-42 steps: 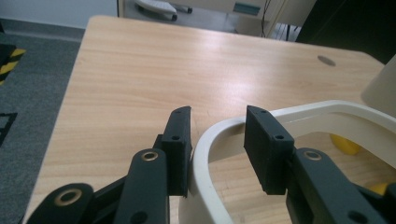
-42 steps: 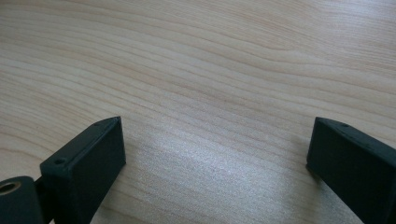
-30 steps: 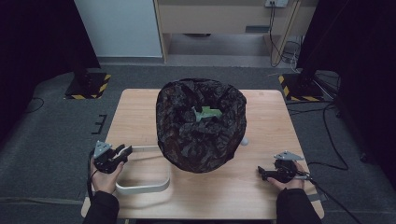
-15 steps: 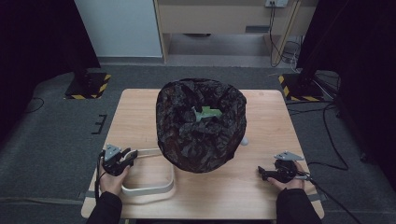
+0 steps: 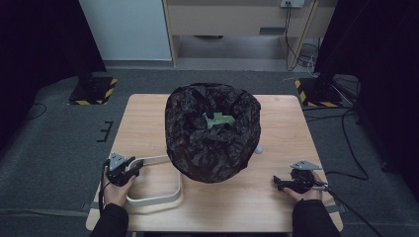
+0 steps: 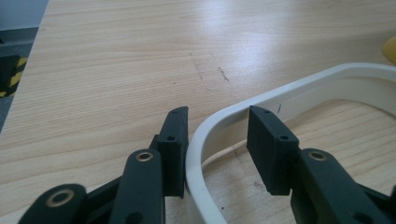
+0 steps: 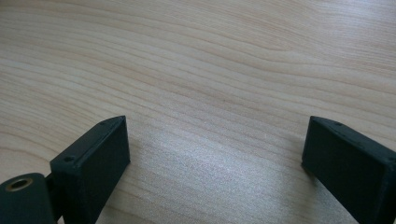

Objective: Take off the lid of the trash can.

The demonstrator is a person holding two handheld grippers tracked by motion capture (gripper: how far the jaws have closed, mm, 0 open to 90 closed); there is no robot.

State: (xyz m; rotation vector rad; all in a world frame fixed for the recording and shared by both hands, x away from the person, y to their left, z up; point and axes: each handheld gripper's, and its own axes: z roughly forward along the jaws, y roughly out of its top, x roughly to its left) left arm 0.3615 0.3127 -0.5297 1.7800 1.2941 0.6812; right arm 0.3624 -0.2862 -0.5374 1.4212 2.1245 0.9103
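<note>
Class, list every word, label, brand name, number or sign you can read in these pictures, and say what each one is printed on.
None: no readable text stands anywhere in these pictures.
The black bin bag, the white ring between the jaws of the left claw, and the wooden table carry no lettering.
The black and yellow stripes on a floor base are a pattern only.

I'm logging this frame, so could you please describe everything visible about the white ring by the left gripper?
The white ring is a rounded-rectangle band, apparently smooth plastic, lying flat on the table at its near left. Its far end reaches the black bag. The left gripper straddles its curved corner, jaws apart, one inside, one outside.
</note>
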